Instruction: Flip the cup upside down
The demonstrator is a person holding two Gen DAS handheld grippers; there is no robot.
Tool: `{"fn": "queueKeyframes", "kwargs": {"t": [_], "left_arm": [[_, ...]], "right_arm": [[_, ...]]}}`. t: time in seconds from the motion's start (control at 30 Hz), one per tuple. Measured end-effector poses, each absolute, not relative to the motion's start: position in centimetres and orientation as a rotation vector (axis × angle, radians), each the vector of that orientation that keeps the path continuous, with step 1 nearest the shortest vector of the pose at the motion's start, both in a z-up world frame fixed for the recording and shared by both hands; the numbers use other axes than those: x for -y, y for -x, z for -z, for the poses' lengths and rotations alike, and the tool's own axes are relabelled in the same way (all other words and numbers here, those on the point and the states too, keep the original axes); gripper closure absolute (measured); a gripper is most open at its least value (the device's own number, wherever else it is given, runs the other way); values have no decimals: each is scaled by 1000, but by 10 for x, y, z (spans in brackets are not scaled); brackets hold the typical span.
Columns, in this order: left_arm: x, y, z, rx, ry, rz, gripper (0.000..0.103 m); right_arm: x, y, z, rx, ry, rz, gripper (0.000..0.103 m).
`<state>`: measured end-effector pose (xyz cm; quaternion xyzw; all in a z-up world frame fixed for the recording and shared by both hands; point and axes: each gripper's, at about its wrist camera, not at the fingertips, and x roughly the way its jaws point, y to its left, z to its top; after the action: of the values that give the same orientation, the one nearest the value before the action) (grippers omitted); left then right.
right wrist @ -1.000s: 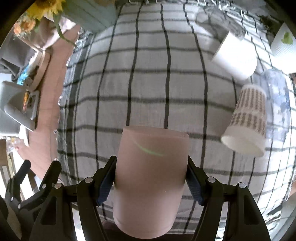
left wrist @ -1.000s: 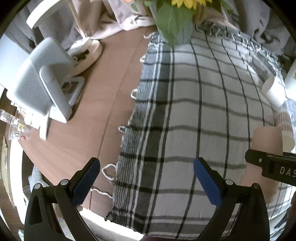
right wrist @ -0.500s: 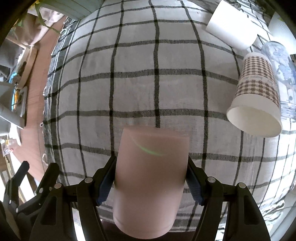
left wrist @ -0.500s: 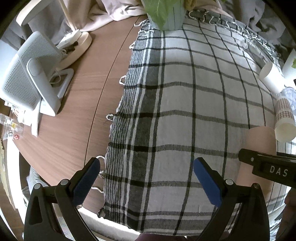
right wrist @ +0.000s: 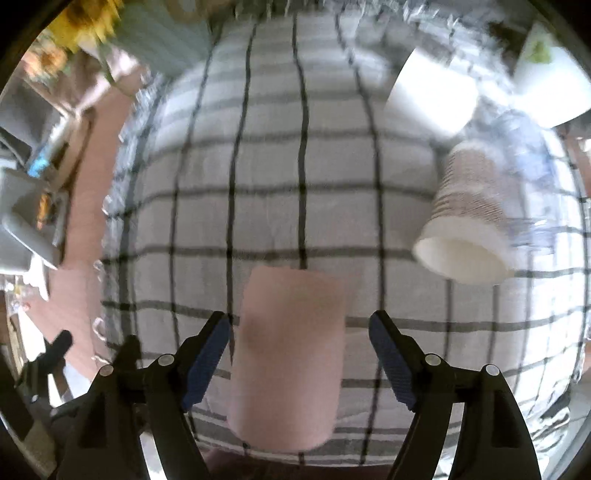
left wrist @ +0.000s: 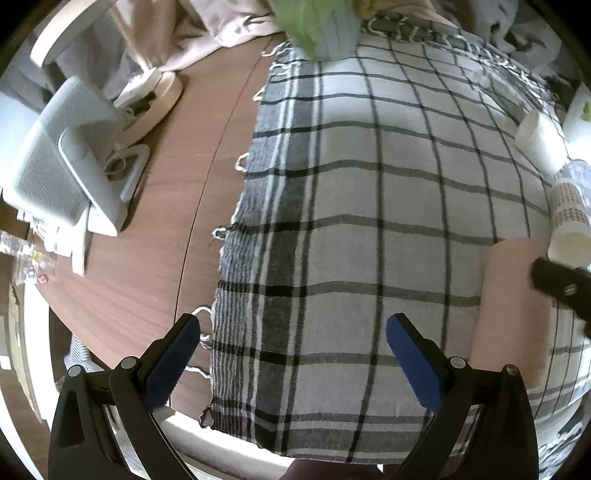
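A pink cup (right wrist: pixel 288 354) stands upside down on the checked cloth (right wrist: pixel 295 166), closed end up. It stands between the fingers of my right gripper (right wrist: pixel 299 350), which is open, with gaps on both sides of the cup. The cup also shows at the right edge of the left wrist view (left wrist: pixel 513 306), with part of the right gripper (left wrist: pixel 561 288) beside it. My left gripper (left wrist: pixel 291 354) is open and empty above the cloth's front left part.
A patterned paper cup (right wrist: pixel 465 229), a white cup (right wrist: pixel 432 92) and a clear plastic cup (right wrist: pixel 532 162) lie on their sides at the right. A flower vase (left wrist: pixel 332 33) stands at the back. A white fan (left wrist: pixel 62 166) stands on the wooden table (left wrist: pixel 159 229) at the left.
My right gripper has opened and let go of the pink cup, which now stands on the cloth. Both views have shifted a little; the left gripper stays open.
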<state>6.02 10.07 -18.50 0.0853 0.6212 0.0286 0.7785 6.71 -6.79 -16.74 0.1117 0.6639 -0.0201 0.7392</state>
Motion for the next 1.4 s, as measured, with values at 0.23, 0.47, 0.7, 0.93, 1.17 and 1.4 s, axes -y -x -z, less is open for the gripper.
{"fn": "queueKeyframes", "kwargs": {"t": [0.23, 0.47, 0.7, 0.93, 1.17, 1.4], "left_arm": [[-64, -66, 169, -1385, -204, 96, 0], [-12, -75, 152, -1406, -207, 262, 0], [32, -82, 156, -1422, -303, 300, 0], [49, -95, 176, -1533, -288, 336, 1], [60, -112, 195, -1607, -300, 313, 12], [69, -126, 216, -1662, -260, 287, 22]], "right_arm": [[99, -45, 108, -1284, -298, 119, 25], [141, -25, 85, -1192, -416, 174, 25], [180, -5, 85, -1139, -487, 267, 25], [203, -2, 96, -1145, -531, 311, 25], [215, -13, 107, -1169, -542, 308, 25], [222, -20, 117, -1201, -539, 297, 25]]}}
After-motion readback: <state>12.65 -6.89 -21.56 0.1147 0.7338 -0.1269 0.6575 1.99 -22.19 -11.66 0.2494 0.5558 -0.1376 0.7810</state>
